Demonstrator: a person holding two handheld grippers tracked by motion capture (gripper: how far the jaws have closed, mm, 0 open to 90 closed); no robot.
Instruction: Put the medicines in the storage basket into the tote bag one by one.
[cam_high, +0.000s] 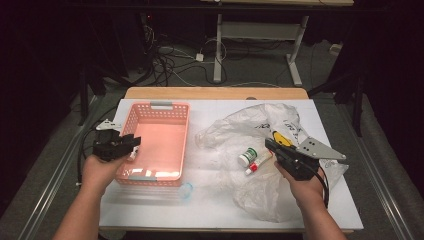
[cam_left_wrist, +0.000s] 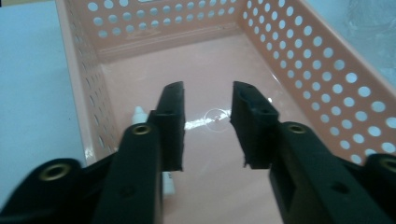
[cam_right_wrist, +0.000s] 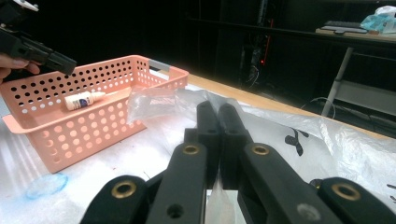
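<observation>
The small white bottle (cam_right_wrist: 84, 100) lies flat in the pink basket (cam_high: 172, 111), under the left gripper (cam_left_wrist: 207, 109), whose jaws stand apart, empty. The right gripper (cam_high: 268, 143), pressed together, has the green-capped bottle (cam_high: 247, 156) at nine o'clock, nearer it.

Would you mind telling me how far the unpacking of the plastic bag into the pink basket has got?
Done: one small white bottle lies in the pink basket. In hand: nothing; the left gripper hangs over the basket with a gap between its fingers, and the right gripper is shut by the plastic bag. Left: a green-capped bottle and a red-capped tube on the bag.
</observation>
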